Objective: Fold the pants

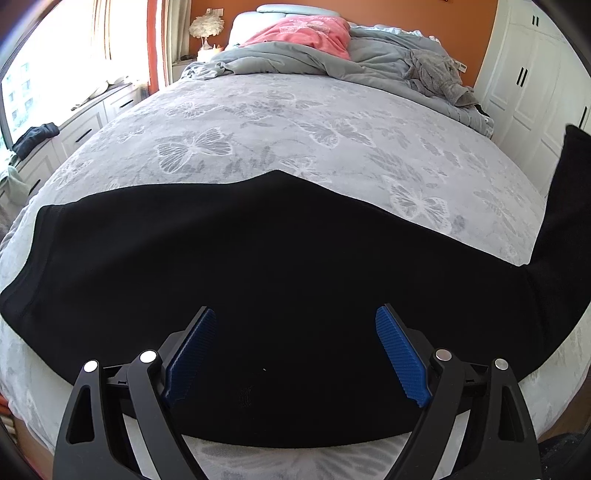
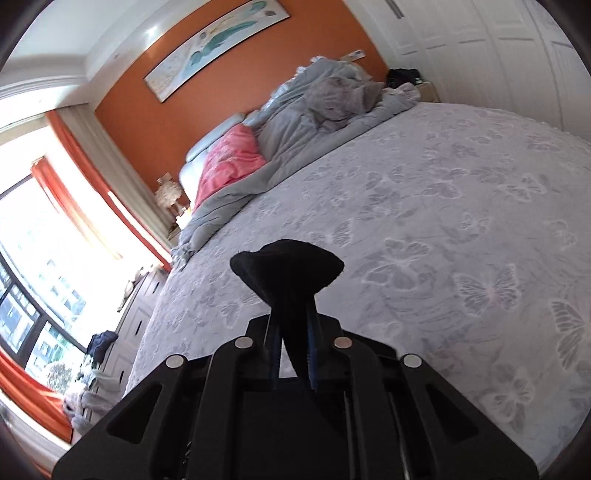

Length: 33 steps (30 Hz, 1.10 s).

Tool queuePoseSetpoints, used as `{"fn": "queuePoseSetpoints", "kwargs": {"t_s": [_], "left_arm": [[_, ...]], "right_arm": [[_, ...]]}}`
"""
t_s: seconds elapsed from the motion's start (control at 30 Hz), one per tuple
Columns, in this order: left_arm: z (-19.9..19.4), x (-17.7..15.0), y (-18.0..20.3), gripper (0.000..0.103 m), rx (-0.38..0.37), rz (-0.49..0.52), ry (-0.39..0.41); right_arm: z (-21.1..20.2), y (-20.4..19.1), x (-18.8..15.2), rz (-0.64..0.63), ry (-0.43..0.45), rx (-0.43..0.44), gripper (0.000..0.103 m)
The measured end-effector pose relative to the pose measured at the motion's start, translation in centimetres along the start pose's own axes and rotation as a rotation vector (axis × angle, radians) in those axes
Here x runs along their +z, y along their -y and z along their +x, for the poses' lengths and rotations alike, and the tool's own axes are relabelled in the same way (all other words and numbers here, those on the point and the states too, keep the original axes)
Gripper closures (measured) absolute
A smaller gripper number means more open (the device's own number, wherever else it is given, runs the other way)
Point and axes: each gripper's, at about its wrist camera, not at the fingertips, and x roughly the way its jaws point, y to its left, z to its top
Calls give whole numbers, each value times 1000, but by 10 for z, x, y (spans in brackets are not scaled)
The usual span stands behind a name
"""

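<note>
Black pants [image 1: 258,258] lie spread across the near part of a bed with a grey butterfly-print cover [image 1: 277,122]. At the right edge of the left wrist view, one end of the pants [image 1: 565,192] is lifted off the bed. My left gripper [image 1: 295,325] hovers open over the middle of the pants, its blue pads [image 1: 194,354] wide apart with only flat cloth under them. In the right wrist view my right gripper [image 2: 293,343] is shut on a bunched end of the black pants [image 2: 288,269], held up above the bed cover [image 2: 424,221].
A crumpled grey duvet [image 1: 295,59] and a pink pillow [image 1: 314,31] lie at the head of the bed. White drawers [image 1: 85,125] run under the window on the left, with dark clothing [image 1: 35,134] on top. White wardrobe doors [image 1: 528,81] stand on the right.
</note>
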Motion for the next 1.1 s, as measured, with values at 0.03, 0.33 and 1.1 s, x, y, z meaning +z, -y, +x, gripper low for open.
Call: {"fn": "queuePoseSetpoints", "kwargs": {"t_s": [0.03, 0.33, 1.1], "left_arm": [[-1, 0, -1, 17, -3, -6, 3], [8, 0, 7, 17, 1, 6, -29], [-27, 24, -72, 17, 56, -253, 86]], "right_arm": [[-8, 19, 4, 34, 15, -29, 93], [-55, 227, -35, 448, -12, -225, 93], [88, -209, -139, -389, -338, 360, 93]]}}
